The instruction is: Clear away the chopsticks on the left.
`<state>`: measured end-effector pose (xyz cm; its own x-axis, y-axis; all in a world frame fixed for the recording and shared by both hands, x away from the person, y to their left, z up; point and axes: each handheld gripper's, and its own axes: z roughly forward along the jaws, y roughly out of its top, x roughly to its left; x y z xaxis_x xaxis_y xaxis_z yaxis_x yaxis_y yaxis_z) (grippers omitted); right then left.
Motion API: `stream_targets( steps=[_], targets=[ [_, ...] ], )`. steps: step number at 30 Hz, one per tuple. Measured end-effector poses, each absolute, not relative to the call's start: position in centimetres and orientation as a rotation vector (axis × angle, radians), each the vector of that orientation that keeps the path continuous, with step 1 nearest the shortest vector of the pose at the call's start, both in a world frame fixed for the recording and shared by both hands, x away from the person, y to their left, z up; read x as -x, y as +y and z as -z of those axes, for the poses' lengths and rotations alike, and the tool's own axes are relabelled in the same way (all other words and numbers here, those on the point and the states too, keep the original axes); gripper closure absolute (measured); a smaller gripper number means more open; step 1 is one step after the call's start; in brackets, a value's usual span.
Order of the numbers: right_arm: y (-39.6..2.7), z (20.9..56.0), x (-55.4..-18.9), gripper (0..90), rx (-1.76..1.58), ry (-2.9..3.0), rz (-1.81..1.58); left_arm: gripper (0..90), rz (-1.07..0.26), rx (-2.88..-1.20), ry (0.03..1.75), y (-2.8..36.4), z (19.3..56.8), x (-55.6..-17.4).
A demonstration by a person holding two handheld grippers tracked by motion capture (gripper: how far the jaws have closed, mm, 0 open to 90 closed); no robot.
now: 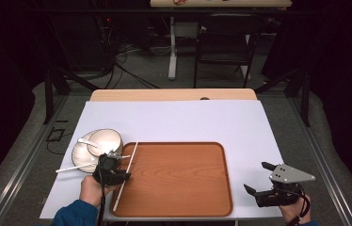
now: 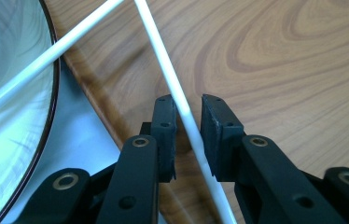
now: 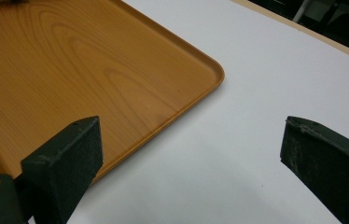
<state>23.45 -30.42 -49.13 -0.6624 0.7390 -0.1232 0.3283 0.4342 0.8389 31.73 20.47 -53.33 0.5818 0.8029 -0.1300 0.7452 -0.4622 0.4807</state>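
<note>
The left gripper (image 2: 189,123) straddles a white chopstick (image 2: 182,105) lying along the wooden tray's (image 1: 179,176) left edge beside the bowl (image 1: 104,141), its jaws slightly apart with small gaps beside the stick, while the right gripper (image 1: 264,178) gapes empty over bare white tabletop (image 3: 238,140).

The room beyond twelve o'clock lay dark; overhead light fell on the white table (image 1: 174,120). The bowl (image 2: 9,107) glared pale and washed-out at nine o'clock. The close views looked soft, the shadows faint.
</note>
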Motion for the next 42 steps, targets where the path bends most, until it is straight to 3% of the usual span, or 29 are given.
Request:
stream_targets(
  steps=[17, 24, 30, 36, 42],
  targets=[
    [-30.4, 49.1, -23.4, 5.2, -0.892, 2.210, -1.138, 68.0, -0.171, -2.341, 1.198, 20.7, 53.2, -31.0],
    [-30.4, 49.1, -23.4, 5.2, -0.893, 2.210, -1.137, 43.4, -0.151, -2.349, 1.146, 21.1, 52.6, -30.8],
    [-30.4, 49.1, -23.4, 5.1, -0.898, 2.203, -1.149, 36.0, -0.221, -2.361, 1.057, 21.9, 51.5, -30.3],
    [-30.4, 49.1, -23.4, 5.0, -0.897, 2.202, -1.145, 19.8, -0.173, -2.354, 0.989, 23.0, 50.3, -30.3],
    [-30.4, 49.1, -23.4, 5.0, -0.895, 2.202, -1.145, 14.8, -0.211, -2.388, 0.918, 24.0, 48.8, -30.0]
  ],
)
